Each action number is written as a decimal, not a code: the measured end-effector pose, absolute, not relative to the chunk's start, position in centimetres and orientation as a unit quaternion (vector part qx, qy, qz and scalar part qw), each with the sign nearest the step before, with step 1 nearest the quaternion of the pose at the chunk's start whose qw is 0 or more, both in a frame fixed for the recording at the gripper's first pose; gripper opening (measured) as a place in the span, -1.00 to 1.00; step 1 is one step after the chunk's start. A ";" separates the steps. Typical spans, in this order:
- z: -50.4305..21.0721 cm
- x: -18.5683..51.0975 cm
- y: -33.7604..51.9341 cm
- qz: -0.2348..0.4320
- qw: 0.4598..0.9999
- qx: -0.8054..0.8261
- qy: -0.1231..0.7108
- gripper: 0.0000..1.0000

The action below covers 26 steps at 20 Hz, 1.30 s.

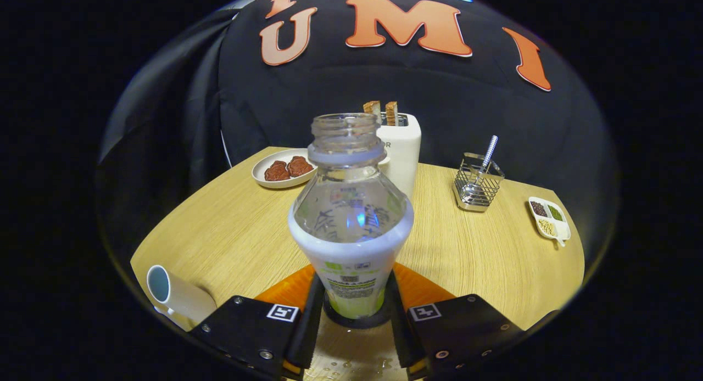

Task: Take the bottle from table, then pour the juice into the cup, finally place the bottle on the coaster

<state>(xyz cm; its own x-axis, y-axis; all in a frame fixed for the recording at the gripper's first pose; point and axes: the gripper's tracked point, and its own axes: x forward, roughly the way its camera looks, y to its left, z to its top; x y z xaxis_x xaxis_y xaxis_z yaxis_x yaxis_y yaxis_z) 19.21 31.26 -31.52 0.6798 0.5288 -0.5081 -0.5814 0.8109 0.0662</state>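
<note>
1. At about eight o'clock from the bottle, a white cup (178, 296) lies near the wooden table's (230, 233) edge, its mouth turned outward, just beside the left finger.
2. At eleven o'clock, a plate (283, 169) holds two brown pieces.
3. Centre: the uncapped bottle (351, 222) stands upright on an orange coaster (423, 287), between the fingers of the gripper (354, 315); both fingers sit against its lower sides, pinching it.
4. At twelve o'clock, right behind the bottle, a white toaster (403, 150) carries two slices.
5. At two o'clock, a wire basket (478, 186) holds a utensil.
6. At three o'clock, a small divided dish (550, 219) contains beans.
</note>
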 end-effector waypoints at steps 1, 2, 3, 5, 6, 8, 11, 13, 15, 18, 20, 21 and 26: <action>-31.5 19.2 31.4 0.304 0.917 -0.050 0.255 0.20; -31.6 19.1 31.3 0.303 0.916 -0.051 0.257 0.23; -31.6 19.1 31.2 0.302 0.916 -0.048 0.259 0.25; -31.4 19.0 31.0 0.300 0.916 -0.044 0.260 0.30; -31.3 18.9 30.8 0.300 0.917 -0.044 0.260 0.40; -30.7 18.5 30.2 0.297 0.917 -0.042 0.262 0.80; -28.1 17.5 28.8 0.289 0.923 -0.025 0.254 0.95; -25.3 16.9 27.2 0.282 0.928 -0.018 0.243 0.95; -21.8 16.4 24.9 0.267 0.938 -0.018 0.222 0.95; -15.7 15.6 20.8 0.235 0.953 -0.011 0.189 0.94; -12.0 14.7 17.7 0.213 0.962 0.001 0.173 0.95; -10.3 13.9 16.3 0.207 0.964 0.009 0.169 0.95; -3.9 11.3 7.7 0.124 0.984 0.032 0.124 0.94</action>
